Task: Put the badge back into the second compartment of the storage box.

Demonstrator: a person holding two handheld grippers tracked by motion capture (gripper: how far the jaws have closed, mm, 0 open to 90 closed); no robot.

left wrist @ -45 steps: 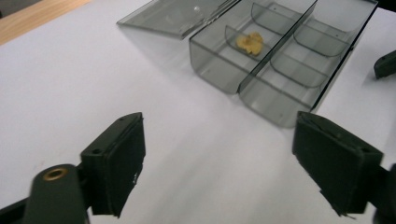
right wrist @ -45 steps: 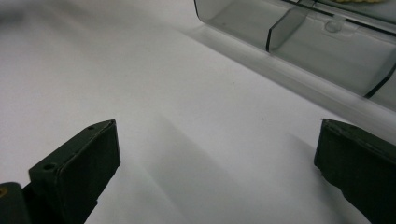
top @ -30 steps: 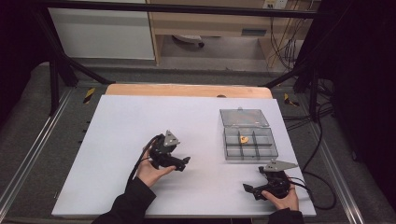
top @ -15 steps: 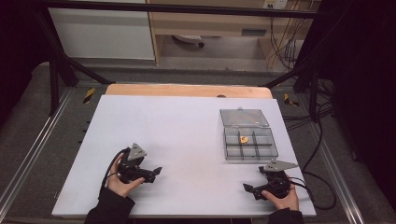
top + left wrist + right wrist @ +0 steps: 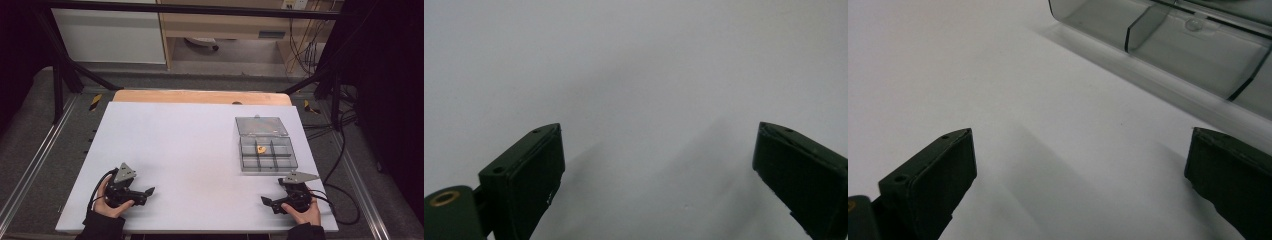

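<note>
My clear grey compartment box (image 5: 265, 145) lies open on the table's (image 5: 190, 150) right side, a small orange piece (image 5: 260, 149) in one cell. My left gripper (image 5: 145, 192) and right gripper (image 5: 267, 202) rest released, jaws spread, holding nothing.

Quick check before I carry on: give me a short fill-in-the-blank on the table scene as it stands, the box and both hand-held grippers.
1. The lid of the clear grey plastic compartment box is ____.
2. The small orange piece lies in a compartment of the box's ____ row.
3. The jaws of the left hand-held gripper stand ____, with nothing between them.
4. The right hand-held gripper rests on the white table at its ____ right corner.

Missing words: open; far; open; near
</note>
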